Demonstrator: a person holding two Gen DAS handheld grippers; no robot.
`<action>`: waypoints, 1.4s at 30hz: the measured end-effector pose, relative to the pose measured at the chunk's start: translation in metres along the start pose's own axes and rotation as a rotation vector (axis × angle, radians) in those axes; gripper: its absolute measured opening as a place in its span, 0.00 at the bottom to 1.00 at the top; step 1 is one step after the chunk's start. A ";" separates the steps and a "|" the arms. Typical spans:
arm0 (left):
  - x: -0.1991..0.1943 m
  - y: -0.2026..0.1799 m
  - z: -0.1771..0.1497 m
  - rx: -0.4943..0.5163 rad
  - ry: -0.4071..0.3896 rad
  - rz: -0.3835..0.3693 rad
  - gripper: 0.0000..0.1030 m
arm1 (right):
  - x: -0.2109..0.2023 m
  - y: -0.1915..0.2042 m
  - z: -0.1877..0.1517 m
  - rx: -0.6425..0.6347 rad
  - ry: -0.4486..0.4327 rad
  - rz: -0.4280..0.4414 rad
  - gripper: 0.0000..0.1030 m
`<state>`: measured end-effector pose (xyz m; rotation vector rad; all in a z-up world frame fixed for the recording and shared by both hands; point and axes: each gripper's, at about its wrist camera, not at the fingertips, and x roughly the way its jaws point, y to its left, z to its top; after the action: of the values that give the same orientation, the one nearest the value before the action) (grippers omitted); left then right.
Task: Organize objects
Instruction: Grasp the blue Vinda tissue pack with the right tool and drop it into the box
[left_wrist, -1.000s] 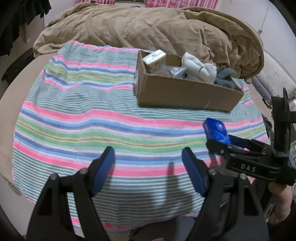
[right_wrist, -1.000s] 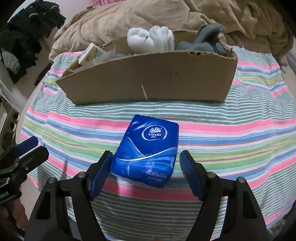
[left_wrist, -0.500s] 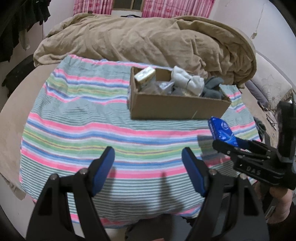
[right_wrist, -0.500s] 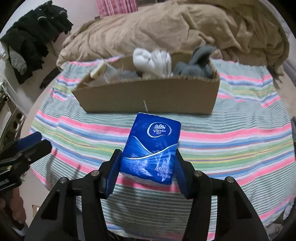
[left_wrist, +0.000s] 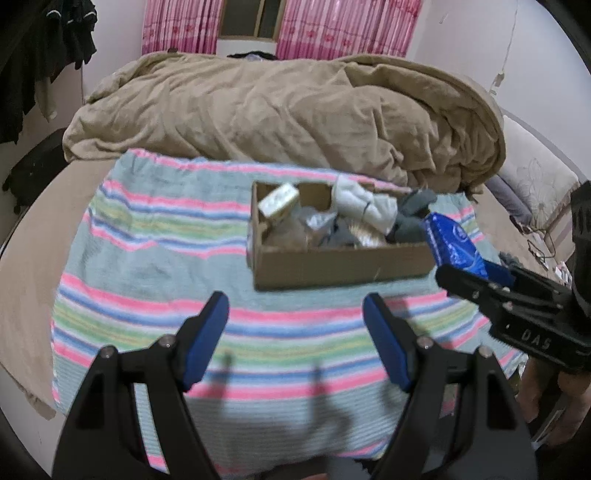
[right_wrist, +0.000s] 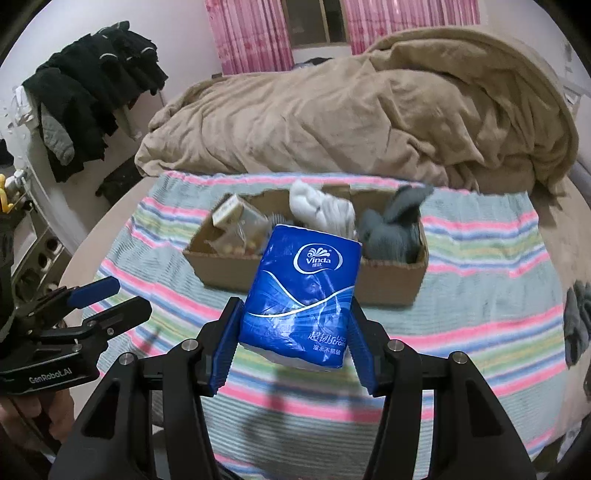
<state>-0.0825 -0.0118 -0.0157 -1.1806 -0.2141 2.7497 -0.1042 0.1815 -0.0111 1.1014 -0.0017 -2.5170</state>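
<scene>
Right gripper (right_wrist: 291, 339) is clenched on our soft blue plastic pack of Vinda tissues (right_wrist: 301, 295), raised before the brown cardboard box (right_wrist: 388, 284) — light and squashy, slippery film, so we judge pressing its long sides best. Left gripper (left_wrist: 295, 336) hangs released, holding nothing.

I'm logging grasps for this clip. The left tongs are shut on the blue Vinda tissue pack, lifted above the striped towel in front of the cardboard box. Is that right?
Not quite: the right tongs hold the blue Vinda tissue pack, as the right wrist view shows. The left tongs are open and empty. The rest stands: the pack is lifted above the striped towel, in front of the cardboard box.
</scene>
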 end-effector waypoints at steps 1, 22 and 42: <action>0.000 0.000 0.005 0.006 -0.009 0.000 0.74 | 0.001 0.001 0.004 -0.005 -0.004 0.001 0.55; 0.072 0.022 0.052 -0.007 -0.004 0.012 0.74 | 0.082 -0.007 0.060 -0.014 0.003 0.018 0.56; 0.072 0.027 0.029 -0.012 0.019 0.052 0.74 | 0.103 -0.019 0.040 0.025 0.028 -0.031 0.80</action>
<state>-0.1546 -0.0271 -0.0514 -1.2325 -0.2001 2.7839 -0.2024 0.1569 -0.0591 1.1547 -0.0087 -2.5358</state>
